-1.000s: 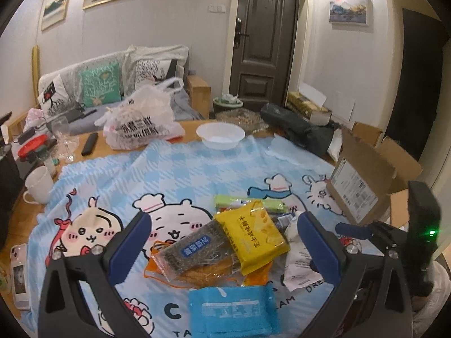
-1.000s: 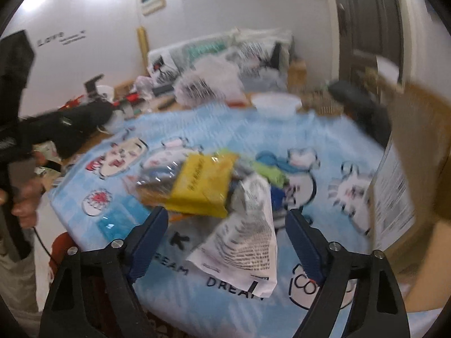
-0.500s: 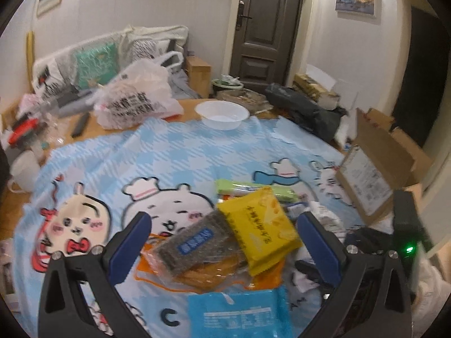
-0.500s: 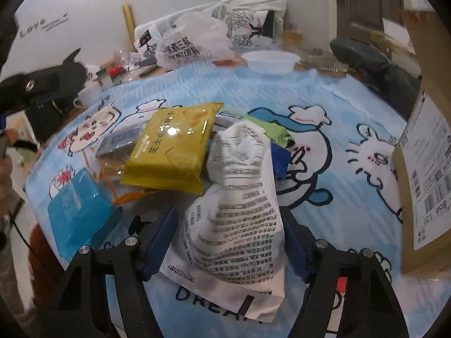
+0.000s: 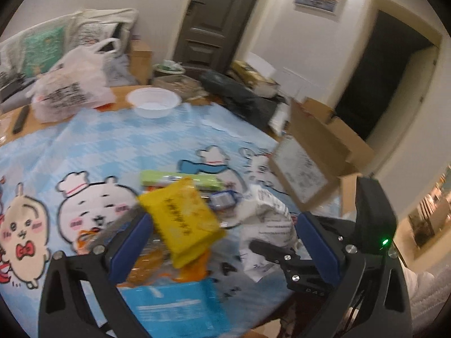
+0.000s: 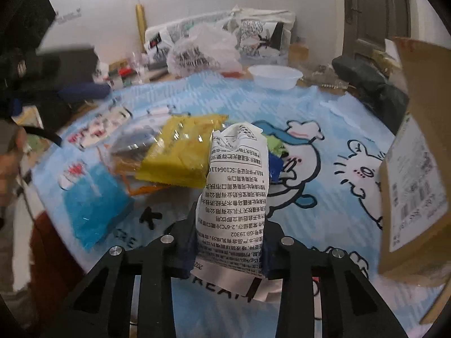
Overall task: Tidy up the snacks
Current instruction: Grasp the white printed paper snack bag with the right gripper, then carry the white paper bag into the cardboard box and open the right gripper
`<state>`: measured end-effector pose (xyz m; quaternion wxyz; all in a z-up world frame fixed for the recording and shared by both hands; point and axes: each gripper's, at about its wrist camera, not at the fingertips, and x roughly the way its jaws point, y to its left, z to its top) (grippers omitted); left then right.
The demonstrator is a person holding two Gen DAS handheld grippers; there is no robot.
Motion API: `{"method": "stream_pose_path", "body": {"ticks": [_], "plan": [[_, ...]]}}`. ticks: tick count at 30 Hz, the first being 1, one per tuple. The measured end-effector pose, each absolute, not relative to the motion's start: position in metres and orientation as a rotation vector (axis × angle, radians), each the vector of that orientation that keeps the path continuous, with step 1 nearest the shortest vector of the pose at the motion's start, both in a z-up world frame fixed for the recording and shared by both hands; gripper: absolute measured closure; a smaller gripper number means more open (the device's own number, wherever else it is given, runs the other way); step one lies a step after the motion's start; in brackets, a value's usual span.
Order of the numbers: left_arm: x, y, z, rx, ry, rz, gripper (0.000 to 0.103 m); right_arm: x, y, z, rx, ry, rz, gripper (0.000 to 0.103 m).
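A pile of snack packets lies on the blue cartoon tablecloth (image 5: 118, 146). My right gripper (image 6: 229, 245) has its jaws closing, and its blue pads press both sides of the white printed packet (image 6: 234, 186), which stands up between them. The yellow packet (image 6: 180, 149) lies just left of it. In the left wrist view my left gripper (image 5: 225, 248) is open and wide above the yellow packet (image 5: 183, 219), touching nothing. The white packet (image 5: 267, 217) and the right gripper (image 5: 296, 264) show at its right. A blue packet (image 5: 177, 307) lies nearest, a green one (image 5: 180, 178) behind.
An open cardboard box (image 5: 318, 152) stands at the table's right edge, close to the right gripper. A white bowl (image 5: 153, 102) and a white plastic bag (image 5: 70, 84) sit at the far side. A person's hand (image 6: 11, 157) holds the left gripper at the left.
The right gripper's jaws came together from wide apart onto the white packet, which now stands up between them. The left gripper swung right and dipped toward the pile, staying open.
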<state>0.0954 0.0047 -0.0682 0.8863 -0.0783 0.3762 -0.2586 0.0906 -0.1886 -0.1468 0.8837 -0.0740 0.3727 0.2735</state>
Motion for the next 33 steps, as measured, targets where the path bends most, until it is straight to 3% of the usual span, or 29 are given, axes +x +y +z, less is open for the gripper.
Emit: {"method": "stream_pose_path", "body": {"ticks": [10,13,15,17,24,33], "plan": [[0.086,-0.055,-0.004,-0.148,0.725,-0.726,0.015,0.060,-0.219,-0.059,-0.019,0.563,0.761,0.074],[0.097,-0.084,0.015,-0.113,0.726,-0.779,0.023,0.063,-0.235,-0.036,0.017,0.517,0.791,0.074],[0.108,-0.107,0.028,-0.077,0.724,-0.791,0.038,0.065,-0.246,-0.022,0.009,0.479,0.785,0.074],[0.120,-0.127,0.041,-0.057,0.720,-0.810,0.040,0.072,-0.261,-0.008,0.004,0.454,0.766,0.074],[0.185,-0.211,0.054,0.011,0.824,-0.854,0.045,0.128,-0.327,0.012,0.036,0.530,0.684,0.074],[0.241,-0.284,-0.002,0.054,1.030,-0.910,0.046,0.182,-0.390,-0.018,0.049,0.762,0.543,0.074]]}}
